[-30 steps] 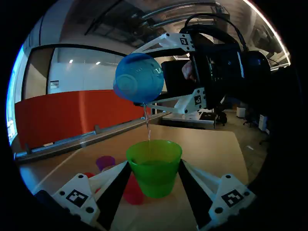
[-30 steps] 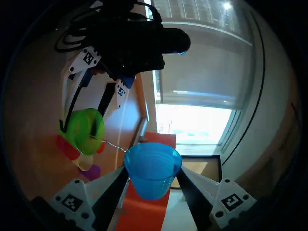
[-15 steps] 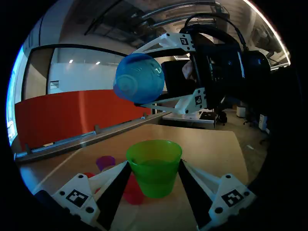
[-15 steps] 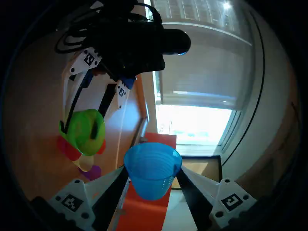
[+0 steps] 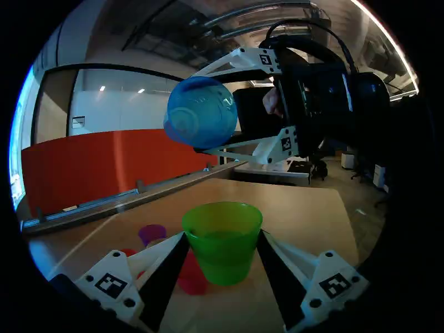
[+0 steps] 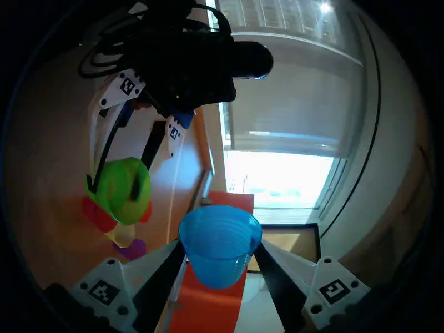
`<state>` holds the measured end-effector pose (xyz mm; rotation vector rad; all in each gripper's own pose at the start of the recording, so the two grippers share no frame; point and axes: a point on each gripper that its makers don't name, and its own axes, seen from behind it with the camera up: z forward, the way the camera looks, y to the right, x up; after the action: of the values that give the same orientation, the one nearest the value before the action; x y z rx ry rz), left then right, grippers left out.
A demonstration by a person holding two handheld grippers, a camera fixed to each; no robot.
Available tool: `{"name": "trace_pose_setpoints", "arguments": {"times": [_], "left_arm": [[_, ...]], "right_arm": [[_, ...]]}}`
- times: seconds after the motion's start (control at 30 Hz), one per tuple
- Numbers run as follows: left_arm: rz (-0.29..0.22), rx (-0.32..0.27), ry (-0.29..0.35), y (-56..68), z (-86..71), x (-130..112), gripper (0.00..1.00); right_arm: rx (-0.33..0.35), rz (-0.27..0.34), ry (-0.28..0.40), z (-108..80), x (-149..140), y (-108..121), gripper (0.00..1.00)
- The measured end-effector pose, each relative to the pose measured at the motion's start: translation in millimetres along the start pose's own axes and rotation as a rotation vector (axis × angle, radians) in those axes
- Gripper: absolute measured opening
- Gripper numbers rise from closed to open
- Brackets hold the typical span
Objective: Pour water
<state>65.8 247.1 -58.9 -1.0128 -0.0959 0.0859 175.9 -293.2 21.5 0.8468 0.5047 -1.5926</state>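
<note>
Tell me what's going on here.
A person is working two handheld grippers. The left gripper holds a green cup upright over the table. The right gripper holds a blue cup tipped on its side above it. No water is falling now; the green cup looks partly filled.

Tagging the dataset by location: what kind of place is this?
Probably an open-plan office: a wooden table, a long orange partition, an office chair behind, and exposed ceiling pipes.
</note>
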Motion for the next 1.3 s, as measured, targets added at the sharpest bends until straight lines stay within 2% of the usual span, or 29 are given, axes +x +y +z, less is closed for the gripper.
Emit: {"name": "trace_pose_setpoints", "arguments": {"times": [0.2, 0.6, 1.0, 1.3], "left_arm": [[-0.001, 0.001, 0.001, -0.4, -0.7, 1, 0.83], [0.001, 0.008, 0.005, -2.3, -2.7, 5, 0.83], [0.003, 0.014, 0.001, -3.3, -5.2, 6, 0.83], [0.006, 0.020, -0.001, -4.3, -7.7, 6, 0.83]], "right_arm": [[-0.002, 0.021, 0.004, 2.2, -3, 1, 0.88], [-0.023, 0.174, 0.021, 1.9, -8, 7, 0.88], [-0.053, 0.434, 0.054, -11.6, -6, 6, 0.88], [-0.053, 0.669, 0.085, -16.9, -5, -2, 0.88]]}}
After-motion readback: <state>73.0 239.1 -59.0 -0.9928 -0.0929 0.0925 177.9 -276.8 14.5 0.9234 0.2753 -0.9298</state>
